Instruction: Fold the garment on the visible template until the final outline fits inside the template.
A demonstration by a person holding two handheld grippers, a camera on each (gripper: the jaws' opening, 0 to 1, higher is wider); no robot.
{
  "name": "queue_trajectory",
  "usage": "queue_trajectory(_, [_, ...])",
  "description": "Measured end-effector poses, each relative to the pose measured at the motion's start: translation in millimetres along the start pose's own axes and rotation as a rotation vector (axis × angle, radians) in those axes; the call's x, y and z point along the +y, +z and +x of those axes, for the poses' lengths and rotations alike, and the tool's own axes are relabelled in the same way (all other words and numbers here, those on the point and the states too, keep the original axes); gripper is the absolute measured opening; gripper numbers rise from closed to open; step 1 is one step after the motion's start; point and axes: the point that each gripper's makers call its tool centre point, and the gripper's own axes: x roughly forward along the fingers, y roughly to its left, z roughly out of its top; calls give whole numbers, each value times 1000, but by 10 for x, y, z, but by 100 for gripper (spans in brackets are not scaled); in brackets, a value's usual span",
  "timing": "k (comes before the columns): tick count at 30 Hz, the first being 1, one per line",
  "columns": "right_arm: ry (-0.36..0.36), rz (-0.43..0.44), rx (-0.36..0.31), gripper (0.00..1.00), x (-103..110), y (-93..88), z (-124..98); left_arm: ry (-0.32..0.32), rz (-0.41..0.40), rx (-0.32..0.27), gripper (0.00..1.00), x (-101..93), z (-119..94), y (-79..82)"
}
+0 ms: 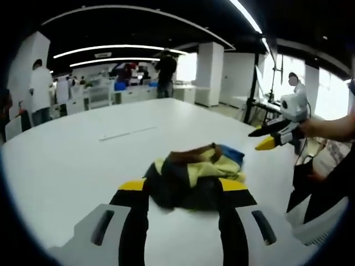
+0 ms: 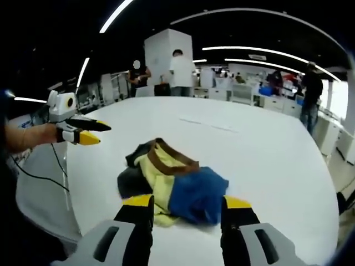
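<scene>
White table [image 2: 266,160] spans both views | garment [image 2: 172,180], yellow-blue-dark, crumpled at lower centre, just ahead of jaws | left gripper [image 1: 183,194] jaws wide, empty | right gripper [image 2: 187,209] jaws wide, empty

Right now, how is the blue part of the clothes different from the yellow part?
In the right gripper view, the blue part of the garment lies nearest the right gripper, in a smooth-looking lump. The yellow part sits beside it, has a brown band along its edge and looks more wrinkled. In the left gripper view the blue part shows as a small far corner, while the yellow part spreads wider. Both are bunched in one crumpled pile on the white table.
</scene>
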Motion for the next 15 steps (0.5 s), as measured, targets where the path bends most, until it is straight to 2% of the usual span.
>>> queue_trajectory(9, [25, -29, 63, 36, -83, -117, 173, -20, -3, 63, 40, 48, 283, -202])
queue_trajectory(15, [42, -42, 97, 31, -92, -201, 255, -16, -17, 93, 34, 83, 385, -308])
